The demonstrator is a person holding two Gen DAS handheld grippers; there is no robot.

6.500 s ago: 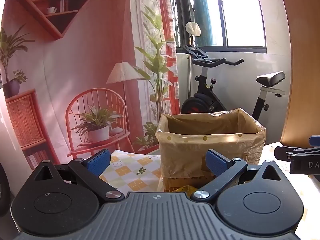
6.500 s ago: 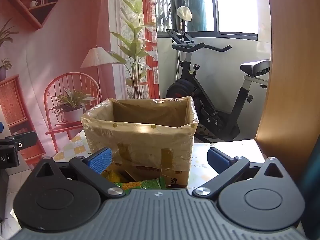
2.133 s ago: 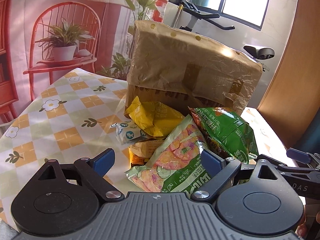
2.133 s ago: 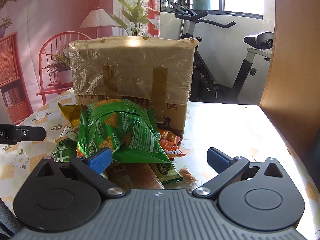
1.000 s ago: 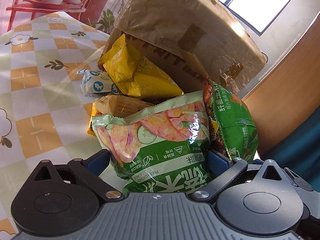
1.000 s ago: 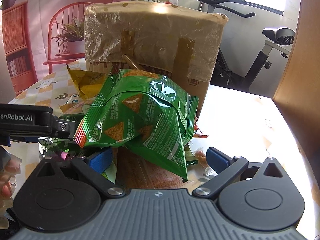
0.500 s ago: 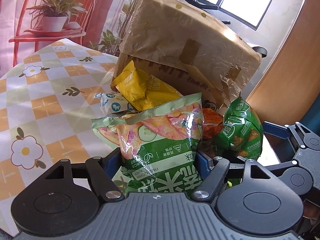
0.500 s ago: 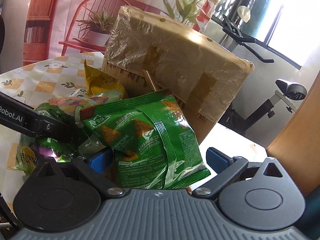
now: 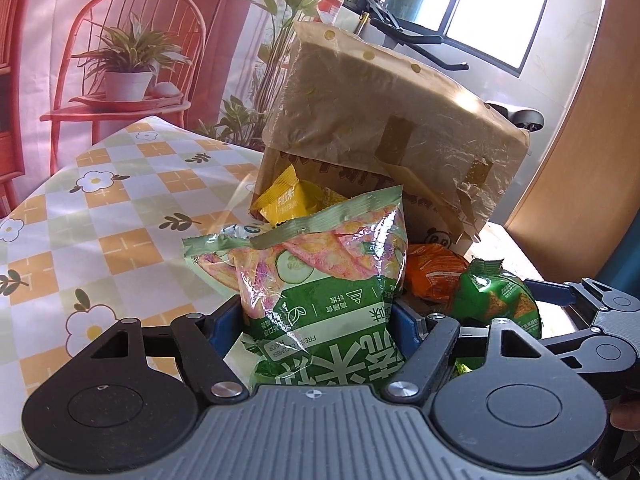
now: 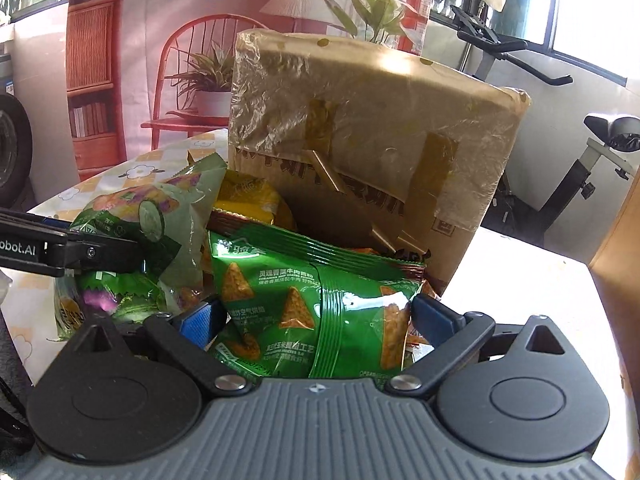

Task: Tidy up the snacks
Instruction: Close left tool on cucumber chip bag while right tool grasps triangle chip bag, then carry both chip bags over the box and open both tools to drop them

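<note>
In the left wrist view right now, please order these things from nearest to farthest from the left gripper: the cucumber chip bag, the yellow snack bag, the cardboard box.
1. cucumber chip bag, clamped in the left gripper.
2. yellow snack bag, just behind it.
3. cardboard box, behind the snacks.

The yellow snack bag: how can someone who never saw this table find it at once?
Find the big cardboard box on the checked tablecloth. The yellow bag leans against its lower front, behind the green cucumber chips bag. It is the only plain yellow pack; its neighbours are green or orange.
</note>
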